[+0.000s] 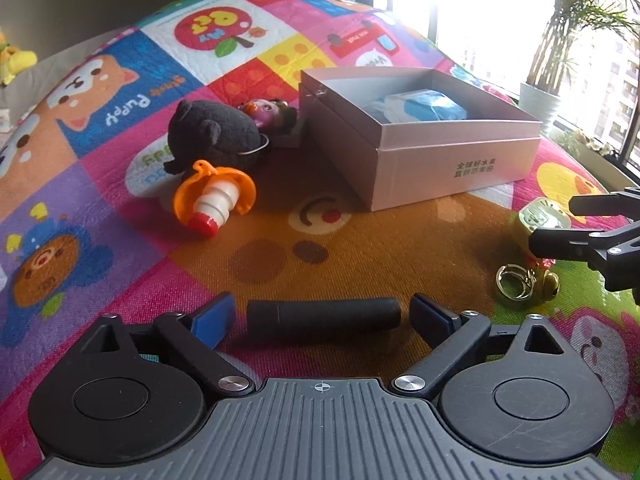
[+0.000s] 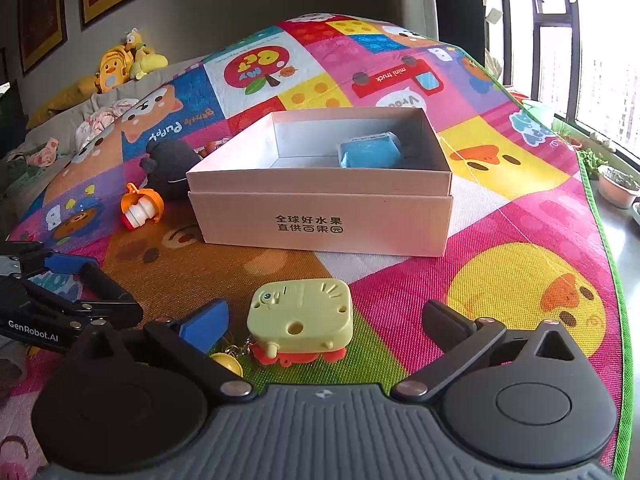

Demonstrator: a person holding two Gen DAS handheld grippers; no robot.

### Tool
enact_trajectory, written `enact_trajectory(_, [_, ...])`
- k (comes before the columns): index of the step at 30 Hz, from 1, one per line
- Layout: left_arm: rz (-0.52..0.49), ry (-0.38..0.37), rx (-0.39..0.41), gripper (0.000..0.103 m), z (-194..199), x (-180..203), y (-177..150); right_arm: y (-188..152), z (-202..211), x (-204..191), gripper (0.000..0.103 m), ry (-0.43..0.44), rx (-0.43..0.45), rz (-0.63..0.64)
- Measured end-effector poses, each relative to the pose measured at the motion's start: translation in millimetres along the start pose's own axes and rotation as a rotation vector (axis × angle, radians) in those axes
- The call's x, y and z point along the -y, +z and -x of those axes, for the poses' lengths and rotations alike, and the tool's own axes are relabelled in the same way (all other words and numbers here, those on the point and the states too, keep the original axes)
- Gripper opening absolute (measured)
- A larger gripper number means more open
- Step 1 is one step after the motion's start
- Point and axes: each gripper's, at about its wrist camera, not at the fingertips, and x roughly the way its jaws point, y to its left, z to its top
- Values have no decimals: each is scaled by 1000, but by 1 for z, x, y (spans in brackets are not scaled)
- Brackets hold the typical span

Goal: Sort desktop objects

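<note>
A black cylinder [image 1: 323,317] lies crosswise on the colourful mat between the open fingers of my left gripper [image 1: 322,316]; it also shows in the right wrist view [image 2: 106,284]. A pale yellow toy with red feet and a keyring [image 2: 301,322] sits between the open fingers of my right gripper [image 2: 326,324]; it also shows in the left wrist view [image 1: 540,220]. A pink open box [image 2: 320,220] holds a blue packet [image 2: 370,152]. Neither gripper touches its object.
Left of the box [image 1: 420,160] lie a black plush toy [image 1: 212,132], an orange and white toy [image 1: 212,196] and a small pink-faced figure [image 1: 264,112]. A gold keyring and bell [image 1: 524,282] lie on the mat. Windows and potted plants [image 2: 618,188] stand at the right.
</note>
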Motion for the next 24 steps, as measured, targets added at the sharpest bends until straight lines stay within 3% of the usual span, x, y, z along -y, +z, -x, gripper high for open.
enact_trajectory(2, [6,2,7,81,3,-2,1,0,3,-1,103,-1,12,6])
enact_trajectory(6, [0,18,12,81,8,-4,-2,-1,10,-7,103,23,50,43])
enact_trajectory(10, [-5,13,11,81,18,-3,-12,-1,8,-20,103,87,6,72])
enact_trajectory(15, [-16,8,14,81,31,2,-24,2,-3,-37,103,40,-26,146])
enact_trajectory(18, [-16,5,17,92,37,3,-30,5,-7,-37,103,5,-31,140])
enact_trajectory(21, [-12,6,17,92,40,3,-36,8,-12,-31,103,-34,-45,105])
enact_trajectory(22, [-9,8,20,92,41,3,-36,9,-14,-28,101,-36,-56,96])
enact_trajectory(24, [3,11,21,90,41,2,-36,9,-17,-26,78,-26,-86,95])
